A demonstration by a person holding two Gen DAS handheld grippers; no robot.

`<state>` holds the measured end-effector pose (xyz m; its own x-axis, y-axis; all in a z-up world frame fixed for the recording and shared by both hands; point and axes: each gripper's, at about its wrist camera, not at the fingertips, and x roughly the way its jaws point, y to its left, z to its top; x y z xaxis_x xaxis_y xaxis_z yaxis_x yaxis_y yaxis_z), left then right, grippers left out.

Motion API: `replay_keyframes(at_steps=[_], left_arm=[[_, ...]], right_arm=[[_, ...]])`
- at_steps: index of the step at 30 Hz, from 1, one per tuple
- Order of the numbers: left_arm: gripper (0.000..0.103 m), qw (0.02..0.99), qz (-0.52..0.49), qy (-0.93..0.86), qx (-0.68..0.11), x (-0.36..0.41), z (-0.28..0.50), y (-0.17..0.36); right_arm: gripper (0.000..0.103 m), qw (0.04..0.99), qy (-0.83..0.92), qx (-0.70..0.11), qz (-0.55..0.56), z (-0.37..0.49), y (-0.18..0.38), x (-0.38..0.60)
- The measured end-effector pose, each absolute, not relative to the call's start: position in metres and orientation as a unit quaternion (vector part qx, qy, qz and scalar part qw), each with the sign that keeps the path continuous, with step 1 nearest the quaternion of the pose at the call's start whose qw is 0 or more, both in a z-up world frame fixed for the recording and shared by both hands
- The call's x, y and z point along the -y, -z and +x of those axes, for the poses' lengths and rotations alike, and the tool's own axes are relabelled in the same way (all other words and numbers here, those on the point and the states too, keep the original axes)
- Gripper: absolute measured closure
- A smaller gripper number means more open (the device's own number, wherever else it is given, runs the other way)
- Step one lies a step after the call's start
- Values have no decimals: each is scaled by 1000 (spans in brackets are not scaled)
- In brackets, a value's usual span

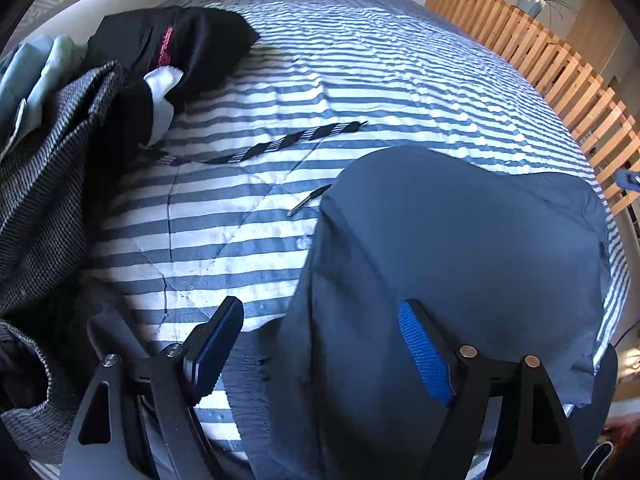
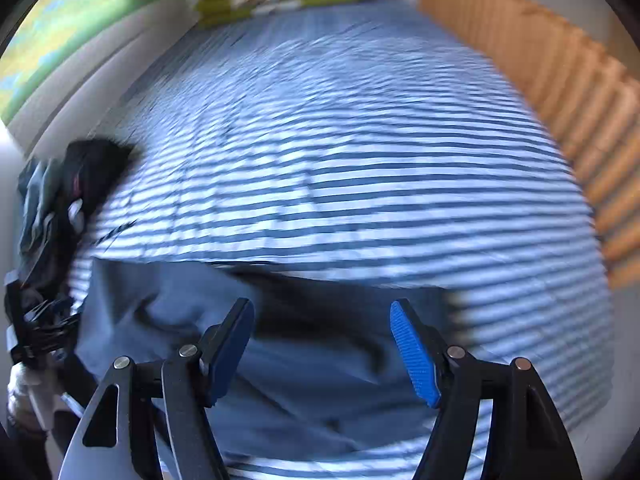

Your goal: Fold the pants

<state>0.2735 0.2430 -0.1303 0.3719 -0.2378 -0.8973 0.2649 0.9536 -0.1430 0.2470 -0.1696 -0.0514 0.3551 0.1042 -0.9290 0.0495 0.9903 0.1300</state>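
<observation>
1. Now the slate-blue soft cotton pants (image 1: 460, 264) lie folded into a rumpled bundle on the striped blue-and-white quilted bed cover (image 1: 360, 64), at the bed's near edge towards its right corner.
2. They look light and limp (no stiffness to hold a crease), so I judge a pinch at an outer folded edge or corner would serve best; a mid-panel grab would only bunch the cloth.
3. Over them, the left gripper (image 1: 320, 344) stands with jaws apart and nothing clamped; the right gripper (image 2: 322, 344) likewise gapes above the cloth, gripping nothing.
4. Beyond, a black-and-white woven drawstring cord (image 1: 276, 146) lies on the cover, and a heap of dark and grey garments (image 1: 60, 184) crowds the left edge.
5. No label or writing is readable.
</observation>
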Motion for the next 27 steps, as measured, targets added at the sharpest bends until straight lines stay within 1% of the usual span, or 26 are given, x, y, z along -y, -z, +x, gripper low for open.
replay_keyframes(at_steps=[4, 7, 9, 10, 11, 12, 13, 14, 15, 16, 17, 21, 24, 27], left_arm=[[20, 822, 33, 146, -550, -243, 277, 142], [20, 816, 33, 154, -556, -248, 272, 149], [28, 819, 41, 160, -550, -248, 266, 150], [41, 821, 50, 161, -545, -247, 262, 150], [57, 822, 58, 160, -544, -246, 258, 150], [65, 822, 59, 161, -543, -245, 256, 149], [79, 822, 57, 165, -542, -245, 254, 148], [83, 820, 48, 172, -543, -245, 252, 146], [86, 823, 43, 171, -541, -244, 250, 142], [95, 826, 39, 170, -536, -245, 247, 137], [99, 830, 31, 173, -529, -246, 243, 128], [100, 853, 19, 168, -494, -255, 243, 86], [101, 866, 16, 156, -474, -263, 265, 48], [101, 888, 34, 136, -437, -263, 299, -7]], right_arm=[[35, 771, -33, -633, 56, 302, 102, 140], [35, 731, -63, -677, 65, 319, 135, 121], [35, 723, -71, -687, 39, 316, 147, 106], [35, 724, -73, -686, 21, 313, 149, 100], [36, 727, -77, -683, 9, 308, 149, 94], [38, 731, -81, -678, 4, 303, 147, 90], [51, 734, -84, -674, -2, 299, 144, 87], [67, 735, -87, -672, -4, 294, 141, 85], [73, 736, -87, -671, -2, 290, 139, 84], [83, 737, -87, -670, -1, 286, 135, 83], [87, 742, -85, -665, -1, 280, 129, 82], [91, 781, -66, -621, -7, 268, 86, 93], [92, 819, -34, -573, 4, 276, 39, 112], [92, 851, 4, -524, 22, 301, -6, 132]])
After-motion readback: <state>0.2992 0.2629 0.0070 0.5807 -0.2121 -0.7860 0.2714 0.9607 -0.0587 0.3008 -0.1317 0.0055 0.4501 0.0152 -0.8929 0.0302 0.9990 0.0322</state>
